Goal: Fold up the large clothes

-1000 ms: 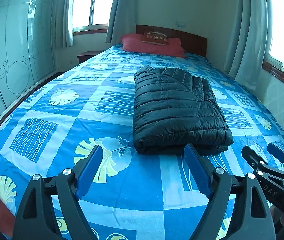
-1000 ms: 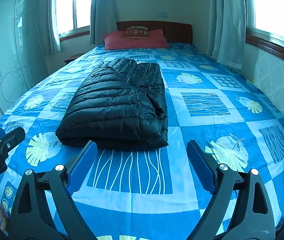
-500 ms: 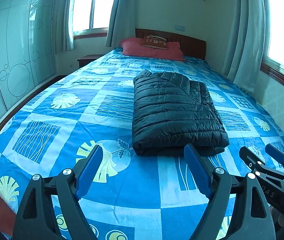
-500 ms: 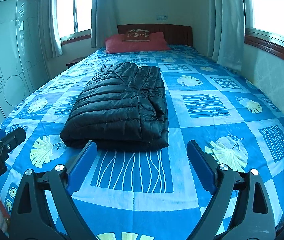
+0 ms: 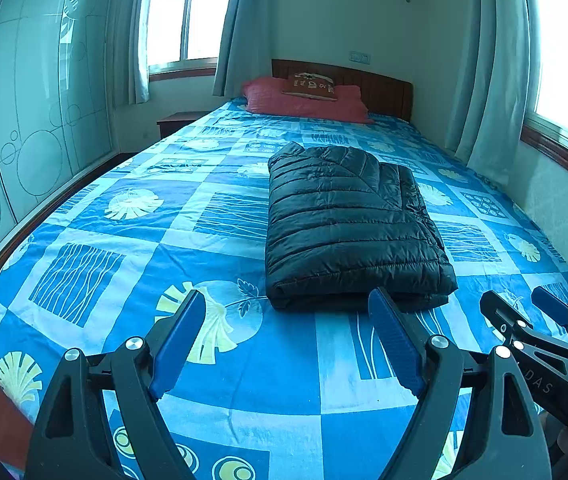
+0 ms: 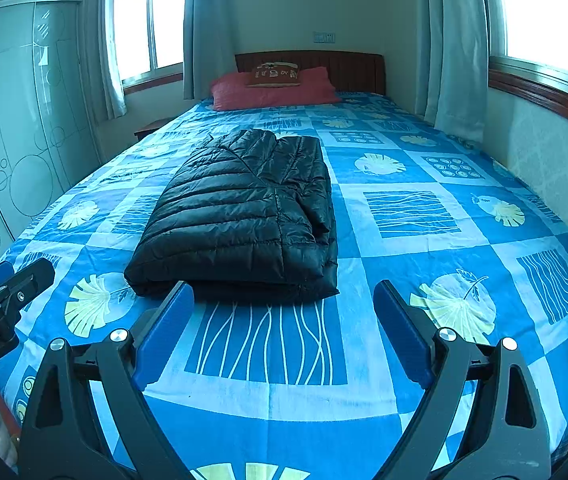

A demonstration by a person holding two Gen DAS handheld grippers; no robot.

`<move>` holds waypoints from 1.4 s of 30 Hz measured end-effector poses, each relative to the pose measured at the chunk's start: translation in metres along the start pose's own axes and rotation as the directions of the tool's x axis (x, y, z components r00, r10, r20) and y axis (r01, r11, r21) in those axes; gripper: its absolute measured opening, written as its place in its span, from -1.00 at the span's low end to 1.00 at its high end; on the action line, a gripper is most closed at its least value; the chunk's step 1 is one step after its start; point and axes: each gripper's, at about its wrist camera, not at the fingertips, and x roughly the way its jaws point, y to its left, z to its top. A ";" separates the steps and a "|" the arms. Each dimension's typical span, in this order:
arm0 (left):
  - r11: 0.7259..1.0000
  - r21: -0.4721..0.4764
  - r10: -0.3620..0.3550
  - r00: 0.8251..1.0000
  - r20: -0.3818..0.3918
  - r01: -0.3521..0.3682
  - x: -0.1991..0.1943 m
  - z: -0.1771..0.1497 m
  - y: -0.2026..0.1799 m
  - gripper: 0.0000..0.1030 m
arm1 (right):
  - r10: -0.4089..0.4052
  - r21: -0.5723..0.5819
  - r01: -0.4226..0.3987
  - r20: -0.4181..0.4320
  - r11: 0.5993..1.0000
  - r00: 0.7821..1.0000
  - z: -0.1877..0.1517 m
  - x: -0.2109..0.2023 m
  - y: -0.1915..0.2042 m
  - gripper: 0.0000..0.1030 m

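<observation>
A black quilted puffer jacket (image 5: pixel 348 224) lies folded into a neat rectangle in the middle of the bed; it also shows in the right wrist view (image 6: pixel 244 216). My left gripper (image 5: pixel 290 340) is open and empty, held above the bed's foot end, short of the jacket's near edge. My right gripper (image 6: pixel 282 330) is open and empty, also short of the near edge. Each gripper shows at the side of the other's view: the right one (image 5: pixel 524 316), the left one (image 6: pixel 8 280).
The bed has a blue patterned cover (image 5: pixel 132 248). Red pillows (image 5: pixel 304 100) and a wooden headboard (image 6: pixel 348 68) are at the far end. A wardrobe (image 5: pixel 36 120) stands left, a nightstand (image 5: pixel 176 122) at the back left, and a curtained window wall (image 6: pixel 544 128) right.
Both grippers have drawn back and risen a little, so the jacket sits slightly farther away. The jacket has not moved.
</observation>
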 end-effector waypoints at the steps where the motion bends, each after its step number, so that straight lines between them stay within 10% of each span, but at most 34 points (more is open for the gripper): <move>1: 1.000 -0.001 0.002 1.000 0.002 -0.002 -0.001 0.000 0.000 0.60 | 0.003 0.001 -0.003 0.002 1.000 1.000 0.000 -0.001 0.001 0.77; 42: 1.000 0.010 -0.009 1.000 0.020 0.009 0.010 0.018 0.002 0.70 | 0.024 0.012 -0.023 -0.017 1.000 1.000 -0.002 0.005 0.001 0.77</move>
